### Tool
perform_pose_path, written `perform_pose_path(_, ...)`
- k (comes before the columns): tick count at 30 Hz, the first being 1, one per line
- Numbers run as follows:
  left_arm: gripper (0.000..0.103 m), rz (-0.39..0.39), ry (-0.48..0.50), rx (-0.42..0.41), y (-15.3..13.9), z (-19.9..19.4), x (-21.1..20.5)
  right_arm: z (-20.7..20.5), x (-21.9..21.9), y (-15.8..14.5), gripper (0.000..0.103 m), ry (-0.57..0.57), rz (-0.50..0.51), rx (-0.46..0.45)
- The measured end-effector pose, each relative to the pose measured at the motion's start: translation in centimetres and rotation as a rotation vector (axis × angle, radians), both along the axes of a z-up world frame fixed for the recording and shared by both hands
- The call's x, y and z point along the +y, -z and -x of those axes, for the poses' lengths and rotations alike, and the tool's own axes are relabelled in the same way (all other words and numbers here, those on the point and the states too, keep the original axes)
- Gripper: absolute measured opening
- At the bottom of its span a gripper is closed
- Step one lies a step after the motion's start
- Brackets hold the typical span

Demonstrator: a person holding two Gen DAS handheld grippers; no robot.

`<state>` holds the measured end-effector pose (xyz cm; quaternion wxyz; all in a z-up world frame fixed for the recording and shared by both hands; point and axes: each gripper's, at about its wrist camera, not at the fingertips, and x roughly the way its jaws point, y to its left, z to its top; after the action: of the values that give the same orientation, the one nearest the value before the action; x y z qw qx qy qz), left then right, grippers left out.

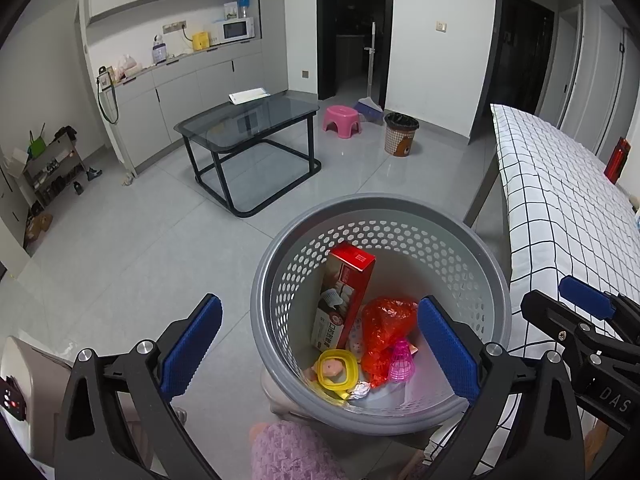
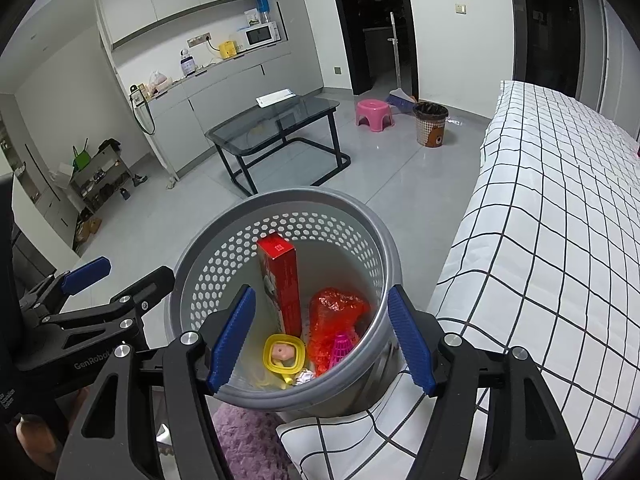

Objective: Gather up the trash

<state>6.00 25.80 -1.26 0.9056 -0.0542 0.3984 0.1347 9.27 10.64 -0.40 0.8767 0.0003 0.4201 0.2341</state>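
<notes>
Both hand-held grippers hang over the grey basket (image 1: 280, 280) beside the bed (image 1: 560, 200), left (image 1: 320, 348) wide and empty, right (image 2: 322, 338) half-wide and empty, so trash lands inside.

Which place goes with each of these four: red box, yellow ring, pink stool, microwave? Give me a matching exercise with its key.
Things:
1. red box
2. yellow ring
3. pink stool
4. microwave

Places:
A. on the far counter by the wall
B. on the floor beside the patterned bin
C. standing on end, leaning against the grey basket's perforated wall
D. lying at the bottom of the grey basket

Pairs: 1-C, 2-D, 3-B, 4-A
</notes>
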Motion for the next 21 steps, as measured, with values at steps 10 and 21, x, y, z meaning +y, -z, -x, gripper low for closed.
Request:
perform_pose_path(10, 0.097, -0.006, -0.007, -0.004, -0.29, 0.47, -0.12, 0.26, -0.26, -0.21, 0.066, 0.003, -0.003, -0.01)
perform_pose_path(21, 0.097, -0.006, -0.032, -0.001, -0.29, 0.84, 0.22, 0.32, -0.38, -0.13, 0.066, 0.003, -0.004, -0.012)
